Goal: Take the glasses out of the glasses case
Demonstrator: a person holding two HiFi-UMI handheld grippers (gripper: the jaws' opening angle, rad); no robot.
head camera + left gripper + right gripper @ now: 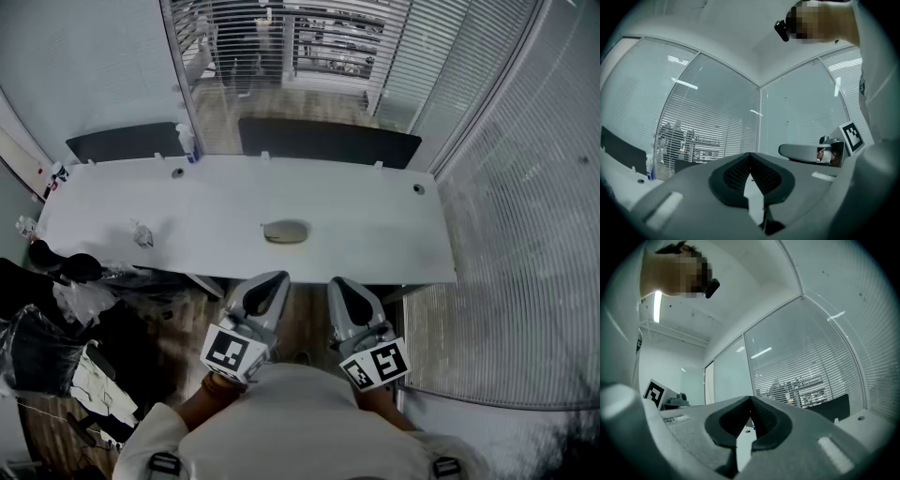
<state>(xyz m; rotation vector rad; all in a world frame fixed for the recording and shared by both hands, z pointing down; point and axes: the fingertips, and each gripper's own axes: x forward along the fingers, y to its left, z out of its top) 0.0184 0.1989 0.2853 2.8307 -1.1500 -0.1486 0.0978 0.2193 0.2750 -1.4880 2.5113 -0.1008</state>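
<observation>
- The glasses case (286, 231) lies flat near the middle of the white table (394, 246), a beige-grey oval with its lid down as far as the head view shows.
- Nothing touches the case. Both tongs hang well short of it, off the table's near edge and close to the person's body.
- The left gripper (270, 283) points towards the case from the near left. Its own view shows the two dark pads meeting at the tips, clenched with nothing between them.
- The right gripper (343, 285) sits just beside the left, pointing at the case from the near right. Its jaws are pressed together too, and empty.
- Each gripper's marker cube shows close to the person's shirt, on the side away from the case.
- Left of the case, well apart from it on the same table, lies a small crumpled clear thing (142, 234); what it is I can't make out.
- Beyond the case, at the table's far edge and off to the left, stands a small bottle (187, 142).
- Farther back from the case run glass walls with slatted blinds (337, 37).
- Down on the near left of the case, on the floor beside the table, sit dark bags (56, 328).
</observation>
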